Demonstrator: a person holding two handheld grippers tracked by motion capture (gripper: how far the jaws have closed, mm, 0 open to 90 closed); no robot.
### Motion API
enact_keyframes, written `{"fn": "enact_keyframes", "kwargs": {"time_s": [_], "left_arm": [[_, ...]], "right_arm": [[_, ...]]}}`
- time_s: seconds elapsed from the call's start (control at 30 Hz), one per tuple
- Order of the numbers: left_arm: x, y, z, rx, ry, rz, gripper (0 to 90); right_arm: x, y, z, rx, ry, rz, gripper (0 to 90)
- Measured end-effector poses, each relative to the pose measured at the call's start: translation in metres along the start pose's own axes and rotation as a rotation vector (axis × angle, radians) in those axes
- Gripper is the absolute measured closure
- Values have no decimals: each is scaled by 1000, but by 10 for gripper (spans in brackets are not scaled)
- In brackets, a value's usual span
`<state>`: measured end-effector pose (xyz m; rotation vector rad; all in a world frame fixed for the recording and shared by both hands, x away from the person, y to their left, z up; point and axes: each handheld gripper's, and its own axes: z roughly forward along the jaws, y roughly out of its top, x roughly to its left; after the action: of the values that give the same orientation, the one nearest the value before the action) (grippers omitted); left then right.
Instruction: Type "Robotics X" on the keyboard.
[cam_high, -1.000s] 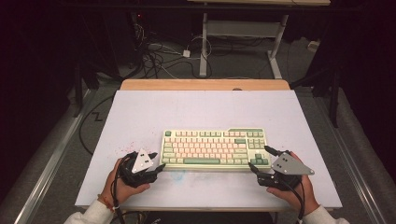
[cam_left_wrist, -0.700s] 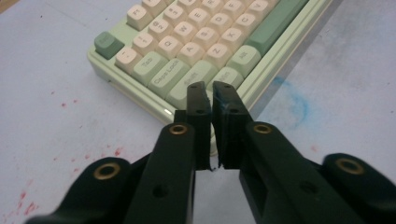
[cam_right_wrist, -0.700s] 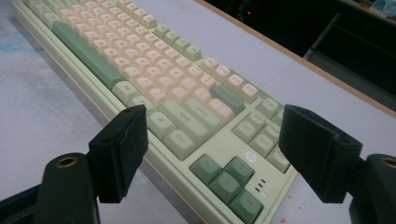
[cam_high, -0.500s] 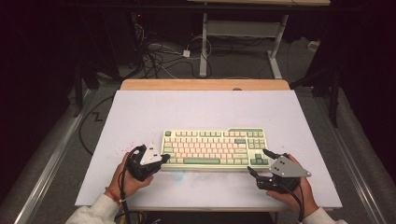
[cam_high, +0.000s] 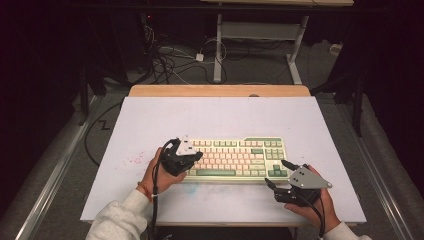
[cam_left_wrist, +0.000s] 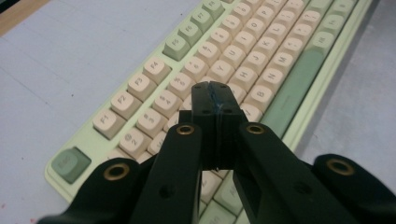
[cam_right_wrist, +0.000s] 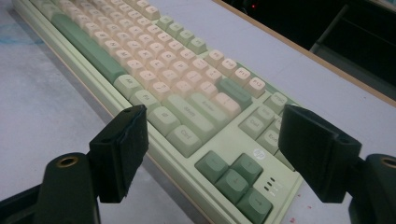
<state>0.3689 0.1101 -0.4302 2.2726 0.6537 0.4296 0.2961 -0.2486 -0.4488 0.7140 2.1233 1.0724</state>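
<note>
A pale green keyboard (cam_high: 235, 157) with cream and green keys lies on the white table top (cam_high: 220, 120), near its front edge. My left gripper (cam_high: 198, 156) hovers over the keyboard's left end. In the left gripper view its jaws (cam_left_wrist: 215, 93) are pressed together above the letter keys (cam_left_wrist: 261, 51), with nothing between them. My right gripper (cam_high: 276, 173) sits at the keyboard's front right corner, held by a hand. In the right gripper view its jaws (cam_right_wrist: 212, 128) stand wide apart, with the arrow keys (cam_right_wrist: 233, 179) and the keyboard (cam_right_wrist: 154, 60) between and beyond them, untouched.
A wooden strip (cam_high: 220, 90) runs along the table's far edge. Faint red specks (cam_high: 132, 161) mark the table top left of the keyboard. Beyond the table, cables (cam_high: 170, 60) lie on the floor beside a white desk frame (cam_high: 260, 30).
My left gripper has moved right and a little up, from the table beside the keyboard to over its left end. The right gripper has stayed in place.
</note>
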Motion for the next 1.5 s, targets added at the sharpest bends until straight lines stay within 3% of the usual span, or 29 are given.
{"fn": "enact_keyframes", "kwargs": {"time_s": [0.5,0.83,1.2,1.5], "left_arm": [[2,21,34,57,-3,5,877],[-4,26,48,107,17,41,876],[-4,24,55,143,23,43,876],[-6,26,51,130,34,61,869]], "right_arm": [[0,-2,2,15,-6,-16,251],[-1,-3,3,25,-21,-22,251],[-1,-3,3,31,-27,-30,251],[-1,-3,3,30,-35,-31,251]]}}
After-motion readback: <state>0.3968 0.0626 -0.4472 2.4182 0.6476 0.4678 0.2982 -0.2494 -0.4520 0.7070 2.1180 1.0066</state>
